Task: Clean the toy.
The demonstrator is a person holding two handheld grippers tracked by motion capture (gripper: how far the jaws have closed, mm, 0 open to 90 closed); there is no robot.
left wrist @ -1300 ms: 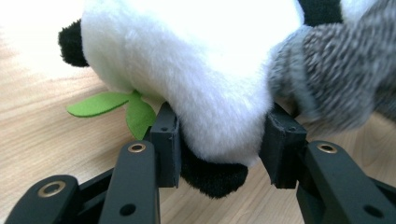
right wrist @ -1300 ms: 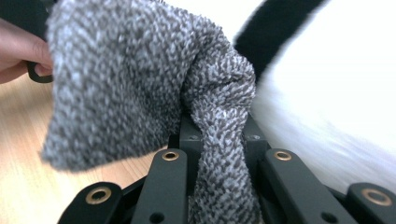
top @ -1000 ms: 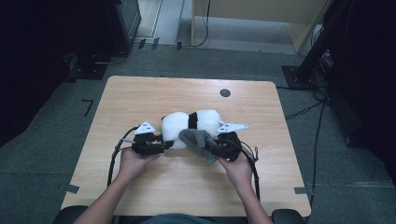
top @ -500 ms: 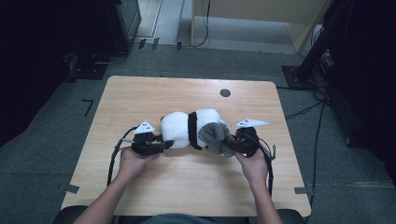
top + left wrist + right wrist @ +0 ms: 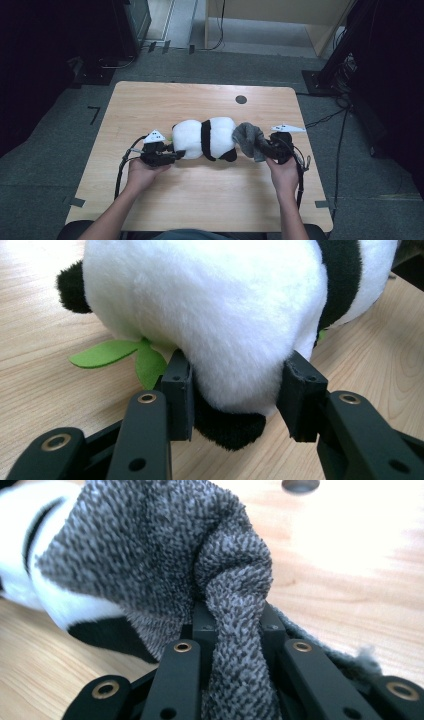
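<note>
A white-and-black plush panda (image 5: 206,137) lies on its side in the middle of the wooden table (image 5: 200,100). My left gripper (image 5: 176,154) is shut on the panda's left end; in the left gripper view the pads (image 5: 179,390) press into the white fur (image 5: 220,315), with green felt leaves (image 5: 115,354) beside them. My right gripper (image 5: 264,146) is shut on a grey cloth (image 5: 248,139) just right of the panda. In the right gripper view the bunched cloth (image 5: 190,565) runs down between the jaws, with the panda (image 5: 30,550) behind it at left.
A round dark cable hole (image 5: 241,99) sits near the table's far edge. Bare wood lies in front of the panda and along the far side. Cables trail off both grippers toward the table's near corners. Dark equipment stands on the floor around the table.
My right gripper has moved to the right with the grey cloth, drawing it from over the panda's right end to beside it. The left gripper and panda stayed put.
</note>
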